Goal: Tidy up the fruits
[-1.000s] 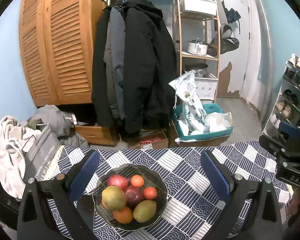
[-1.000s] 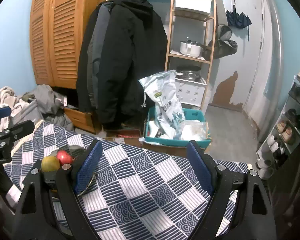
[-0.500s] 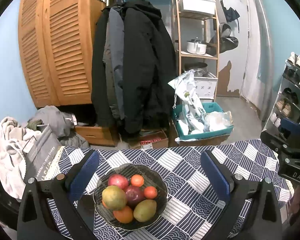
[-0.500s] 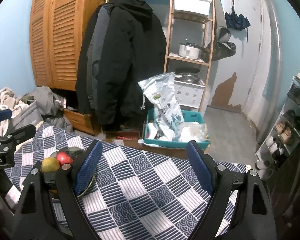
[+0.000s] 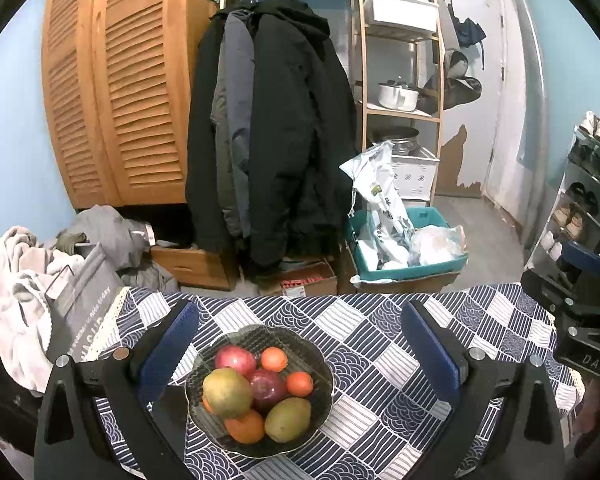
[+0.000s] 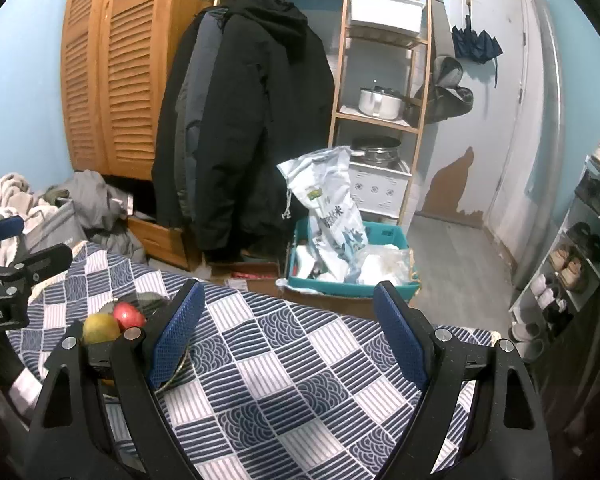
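A dark glass bowl (image 5: 324, 364) sits on the blue and white patterned tablecloth (image 5: 364, 332). It holds two red apples (image 5: 235, 358), two green-yellow mangoes (image 5: 227, 392) and several oranges (image 5: 274, 359). My left gripper (image 5: 300, 344) is open above and around the bowl, empty. My right gripper (image 6: 290, 332) is open and empty over bare cloth to the right of the bowl. In the right wrist view only a mango (image 6: 100, 327) and an apple (image 6: 128, 315) show behind the left finger (image 6: 172, 340).
The other gripper shows at each view's edge (image 5: 580, 320) (image 6: 16, 280). Beyond the table's far edge stand hanging coats (image 5: 268, 140), a teal crate (image 5: 404, 248) with bags, a wooden shelf (image 5: 400, 80), a clothes pile (image 5: 40, 256) and a shoe rack (image 5: 592, 200).
Both grippers stay open; the views have shifted only slightly, with the right gripper drifting a little. The fruits have not moved.
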Demonstrator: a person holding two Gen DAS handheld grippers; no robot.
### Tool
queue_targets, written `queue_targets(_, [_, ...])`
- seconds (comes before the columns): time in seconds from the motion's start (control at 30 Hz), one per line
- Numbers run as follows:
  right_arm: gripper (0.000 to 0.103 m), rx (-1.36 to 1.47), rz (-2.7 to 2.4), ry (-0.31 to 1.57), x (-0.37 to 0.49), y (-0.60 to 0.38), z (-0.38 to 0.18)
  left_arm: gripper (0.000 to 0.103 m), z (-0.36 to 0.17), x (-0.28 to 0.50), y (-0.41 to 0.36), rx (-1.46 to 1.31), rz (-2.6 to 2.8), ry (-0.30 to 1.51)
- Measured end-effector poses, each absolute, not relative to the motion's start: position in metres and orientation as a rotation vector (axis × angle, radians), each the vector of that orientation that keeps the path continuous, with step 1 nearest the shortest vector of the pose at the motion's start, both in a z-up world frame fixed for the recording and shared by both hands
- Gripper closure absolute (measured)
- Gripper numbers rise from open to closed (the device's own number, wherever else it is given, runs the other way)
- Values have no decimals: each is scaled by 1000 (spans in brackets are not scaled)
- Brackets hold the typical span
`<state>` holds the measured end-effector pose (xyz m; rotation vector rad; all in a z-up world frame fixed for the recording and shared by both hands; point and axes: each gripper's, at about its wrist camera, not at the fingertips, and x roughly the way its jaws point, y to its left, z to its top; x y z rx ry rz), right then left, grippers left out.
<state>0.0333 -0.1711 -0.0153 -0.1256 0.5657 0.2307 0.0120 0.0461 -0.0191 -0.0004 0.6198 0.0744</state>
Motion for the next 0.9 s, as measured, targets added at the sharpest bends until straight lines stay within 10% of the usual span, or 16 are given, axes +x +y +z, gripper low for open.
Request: queue_targets(0.9, [18,-126,226,556,33,-177,-9,1,-27,20,37,24,81,689])
